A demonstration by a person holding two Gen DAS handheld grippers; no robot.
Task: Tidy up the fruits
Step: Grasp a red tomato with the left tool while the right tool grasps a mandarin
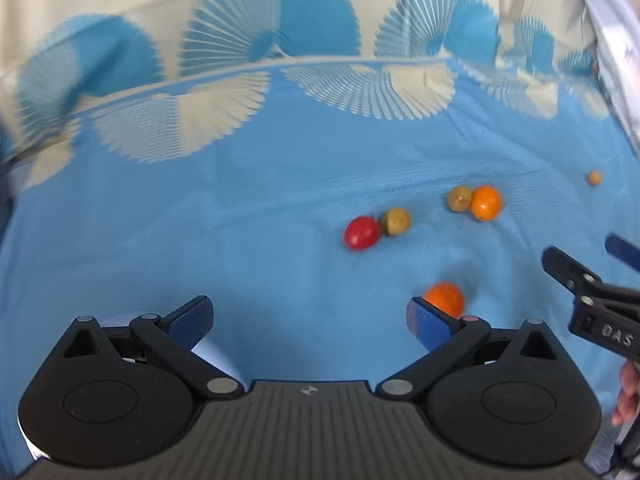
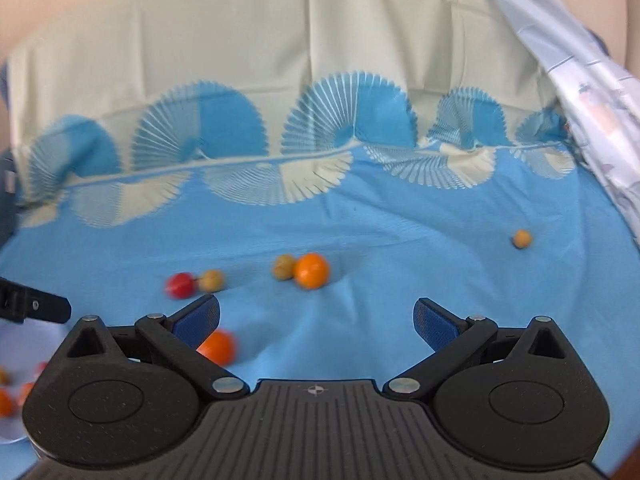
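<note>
Small fruits lie on a blue cloth (image 1: pixel 240 240). A red fruit (image 1: pixel 361 232) touches a tan fruit (image 1: pixel 396 221). A yellowish fruit (image 1: pixel 458 198) touches an orange one (image 1: pixel 485 202). Another orange fruit (image 1: pixel 446 298) lies just beyond my left gripper's right fingertip. A small tan fruit (image 1: pixel 594 177) lies far right. My left gripper (image 1: pixel 310 314) is open and empty. My right gripper (image 2: pixel 316 316) is open and empty; the near orange fruit (image 2: pixel 218 347) sits by its left finger, the orange and yellowish pair (image 2: pixel 310 270) lie ahead, and the red fruit (image 2: pixel 180 285) is to the left.
A white plate (image 2: pixel 24 340) with several small fruits sits at the lower left of the right wrist view. A cream cloth backdrop (image 2: pixel 280 40) rises behind the table. A pale patterned cloth (image 2: pixel 592 112) hangs at the right. The right gripper's finger shows at the left wrist view's right edge (image 1: pixel 576 276).
</note>
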